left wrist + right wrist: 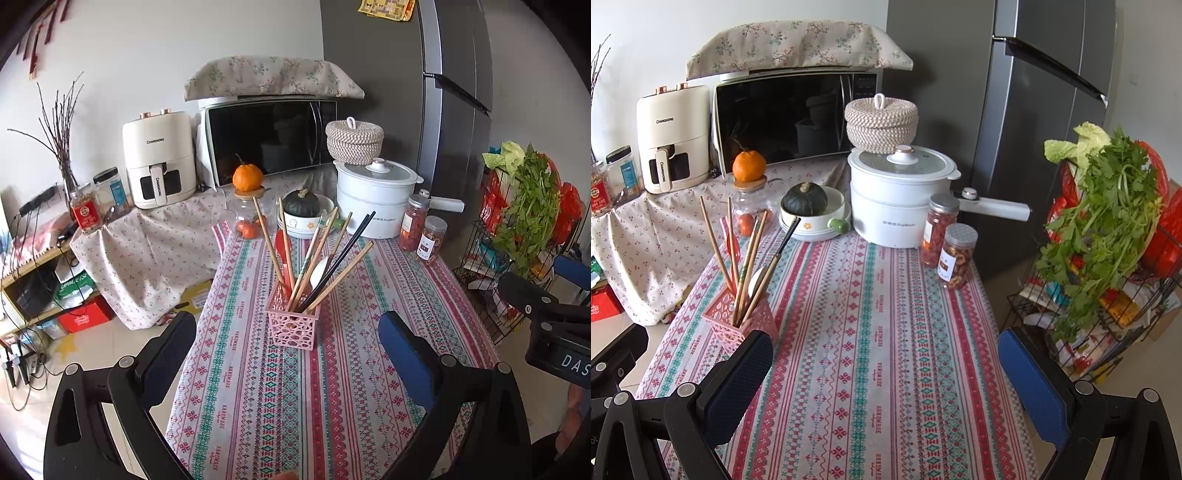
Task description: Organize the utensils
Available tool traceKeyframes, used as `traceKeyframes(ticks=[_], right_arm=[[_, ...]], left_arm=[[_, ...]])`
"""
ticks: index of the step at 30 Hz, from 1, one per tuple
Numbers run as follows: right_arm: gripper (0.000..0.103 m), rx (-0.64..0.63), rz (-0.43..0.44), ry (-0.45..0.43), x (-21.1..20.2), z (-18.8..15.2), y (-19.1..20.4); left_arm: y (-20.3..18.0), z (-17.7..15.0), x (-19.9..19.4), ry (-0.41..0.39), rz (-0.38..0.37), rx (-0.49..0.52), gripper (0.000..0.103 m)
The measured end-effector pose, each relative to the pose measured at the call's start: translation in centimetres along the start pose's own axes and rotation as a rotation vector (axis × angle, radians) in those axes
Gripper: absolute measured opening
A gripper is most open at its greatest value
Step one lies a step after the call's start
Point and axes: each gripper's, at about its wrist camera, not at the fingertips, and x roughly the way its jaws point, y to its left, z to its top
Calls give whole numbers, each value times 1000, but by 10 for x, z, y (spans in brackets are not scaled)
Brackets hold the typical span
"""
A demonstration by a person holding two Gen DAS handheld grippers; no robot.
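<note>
On the striped cloth [886,332], a pink basket [293,326] is holding the chopsticks [340,273] upright, jars [955,254] and pot [901,199] standing behind; left gripper [288,354] and right gripper [886,373] are hovering, jaws spread, empty.

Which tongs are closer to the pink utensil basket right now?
Left. The left tongs sit open, directly facing the pink utensil basket, centred between the fingers. The right tongs are open further right, basket off their left finger.

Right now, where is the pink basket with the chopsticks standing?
The pink basket stands on the striped tablecloth, in the middle of the left wrist view, ahead of the open left tongs. In the right wrist view it is at the table's left edge.
</note>
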Motion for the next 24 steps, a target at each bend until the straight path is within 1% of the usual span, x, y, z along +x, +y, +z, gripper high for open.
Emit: traceKeyframes(ticks=[24], right_arm=[[101, 3, 1, -3, 0, 0, 1]], left_arm=[[-1, -1, 2, 14, -9, -8, 100]])
